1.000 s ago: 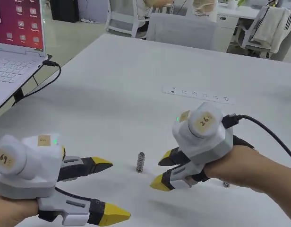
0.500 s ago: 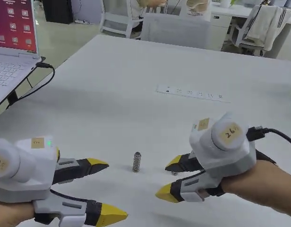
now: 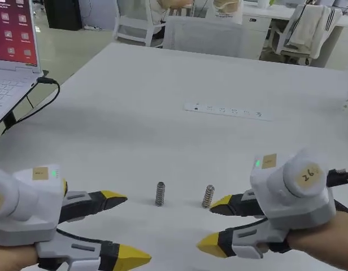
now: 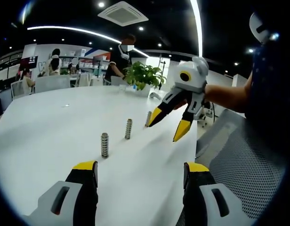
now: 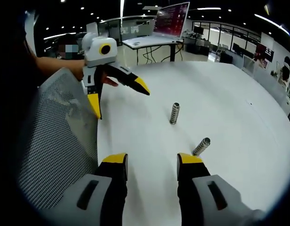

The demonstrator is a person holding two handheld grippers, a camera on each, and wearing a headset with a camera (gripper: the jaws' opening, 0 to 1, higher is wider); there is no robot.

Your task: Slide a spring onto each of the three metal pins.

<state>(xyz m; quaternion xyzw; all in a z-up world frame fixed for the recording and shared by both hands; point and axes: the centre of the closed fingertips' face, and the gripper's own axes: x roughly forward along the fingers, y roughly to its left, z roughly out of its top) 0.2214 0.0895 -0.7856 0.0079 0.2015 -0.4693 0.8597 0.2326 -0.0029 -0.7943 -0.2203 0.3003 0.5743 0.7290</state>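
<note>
Two small coil springs stand on the white table. One spring is upright and the second spring leans a little. In the left gripper view I see three springs in a row: near, middle and far. My left gripper is open at the bottom left, empty, its tips short of the upright spring. My right gripper is open and empty, with its upper tip just right of the leaning spring. The right gripper view has the upright spring farther ahead.
A laptop with its cable sits at the table's far left. A white power strip lies across the middle. Chairs and desks stand beyond the far edge.
My right gripper has drawn back to the right and toward me, uncovering the leaning spring beside the upright one. The left gripper has barely moved. The head camera has shifted.
</note>
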